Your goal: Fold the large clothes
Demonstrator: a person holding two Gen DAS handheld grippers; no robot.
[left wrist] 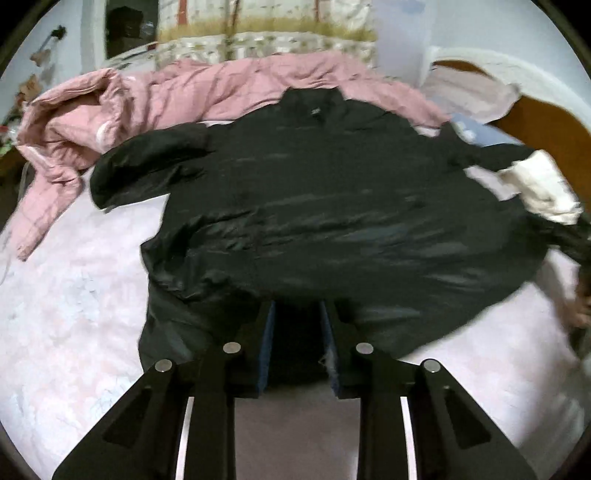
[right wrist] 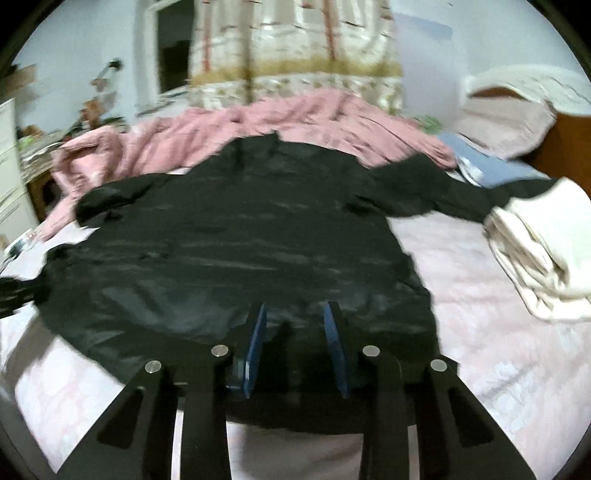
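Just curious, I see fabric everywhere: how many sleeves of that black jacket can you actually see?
2. One sleeve lies bunched at the black jacket's left; the other sleeve stretches right toward the folded white cloth.

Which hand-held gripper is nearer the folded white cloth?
Right. The right hand-held gripper sits at the black jacket hem toward the white cloth; the left hand-held gripper sits farther along.

Black jacket (left wrist: 332, 206), pink quilt (left wrist: 207, 92), pale pink bedsheet (left wrist: 74, 314), cream folded cloth (right wrist: 535, 258).

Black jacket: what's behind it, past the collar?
Behind the black jacket lies a crumpled pink quilt, then a patterned curtain. Whatever the jacket covers on the sheet is hidden.
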